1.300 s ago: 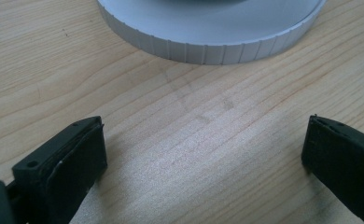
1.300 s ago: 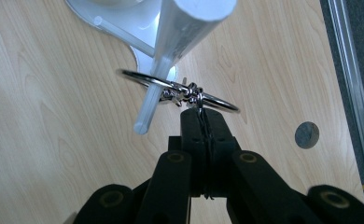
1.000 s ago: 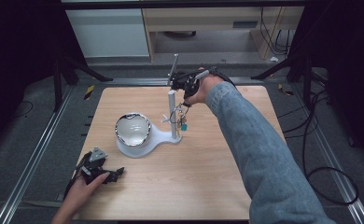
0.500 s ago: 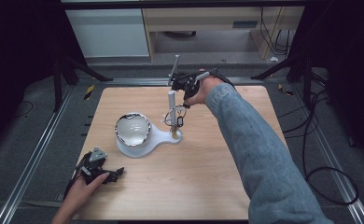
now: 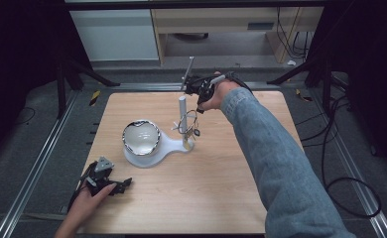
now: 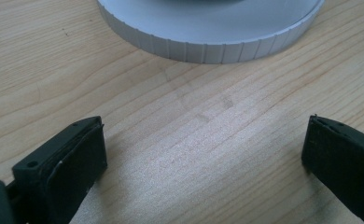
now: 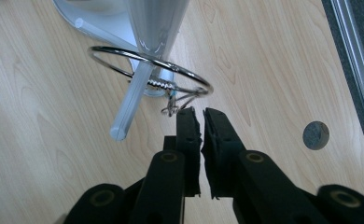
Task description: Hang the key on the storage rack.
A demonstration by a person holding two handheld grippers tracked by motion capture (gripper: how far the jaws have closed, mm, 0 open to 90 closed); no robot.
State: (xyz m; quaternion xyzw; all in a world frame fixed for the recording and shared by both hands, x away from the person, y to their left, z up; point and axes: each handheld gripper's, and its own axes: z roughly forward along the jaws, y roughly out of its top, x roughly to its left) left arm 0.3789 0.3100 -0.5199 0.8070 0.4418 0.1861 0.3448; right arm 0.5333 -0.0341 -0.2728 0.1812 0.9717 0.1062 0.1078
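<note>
A white stand (image 5: pixel 167 146) with a shiny bowl (image 5: pixel 141 136) and an upright post (image 5: pixel 182 106) sits mid-table. A thin metal ring (image 5: pixel 189 121) hangs on the post's clear crossbar (image 7: pixel 131 100), with a small twisted clasp (image 7: pixel 172 106) dangling from it. My right gripper (image 5: pixel 200 108) hovers just right of the post, pointing down; its jaws (image 7: pixel 202 114) are shut with nothing between them, tips just beside the clasp and the ring (image 7: pixel 189 77). My left gripper (image 5: pixel 123 184) rests at the table's near left, open (image 6: pixel 203 154), facing the stand's ribbed base (image 6: pixel 208 46).
The wooden table (image 5: pixel 221 198) has a small round hole (image 7: pixel 316 135) to the right of the stand. Metal rails (image 5: pixel 42 163) run along both sides. A cabinet and shelf stand beyond the far edge, with cables (image 5: pixel 340 148) on the floor at right.
My right gripper has lifted slightly away from the ring, which now hangs on the crossbar by itself. The left gripper has stayed put.
</note>
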